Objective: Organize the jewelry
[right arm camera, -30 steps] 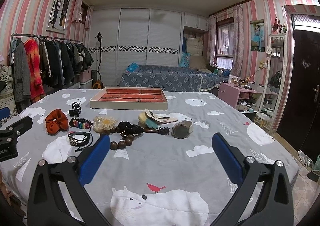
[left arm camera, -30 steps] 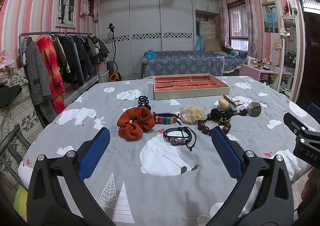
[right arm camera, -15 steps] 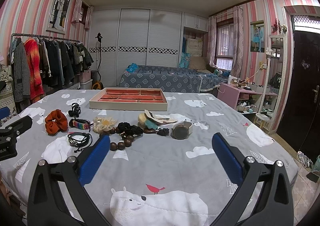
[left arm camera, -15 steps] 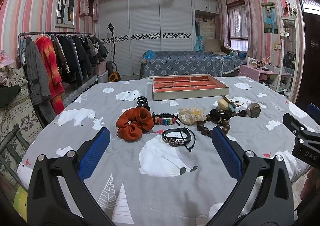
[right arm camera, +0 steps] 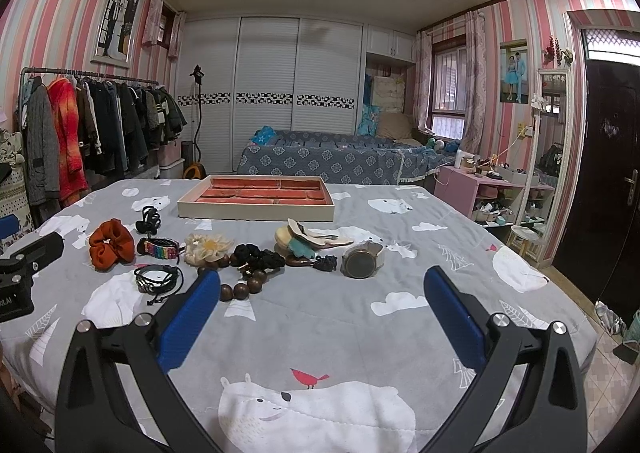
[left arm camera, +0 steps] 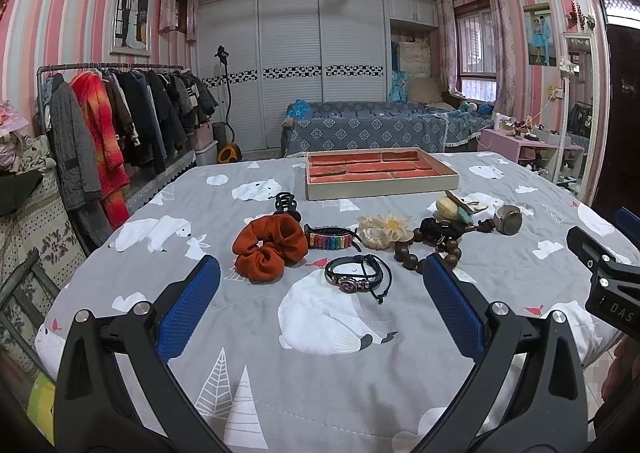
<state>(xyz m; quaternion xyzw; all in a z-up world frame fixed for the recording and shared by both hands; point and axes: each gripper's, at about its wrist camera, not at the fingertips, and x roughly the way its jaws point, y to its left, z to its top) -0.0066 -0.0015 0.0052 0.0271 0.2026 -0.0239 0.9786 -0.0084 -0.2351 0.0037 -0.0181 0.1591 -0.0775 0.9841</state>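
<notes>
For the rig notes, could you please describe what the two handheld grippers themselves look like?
The left gripper and right gripper look identical: black angular frames with silver pivot bolts, each finger carrying a textured blue pad. The left one's black body bears white lettering. No cables or sleeves show.

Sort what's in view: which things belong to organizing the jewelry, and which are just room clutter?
Job:
orange-lined tray
black leather bracelet
rainbow bracelet
wooden bead bracelet
watch
orange scrunchie
black claw clip
cream flower piece

Lying about:
clothes rack
bed
pink side table
</notes>
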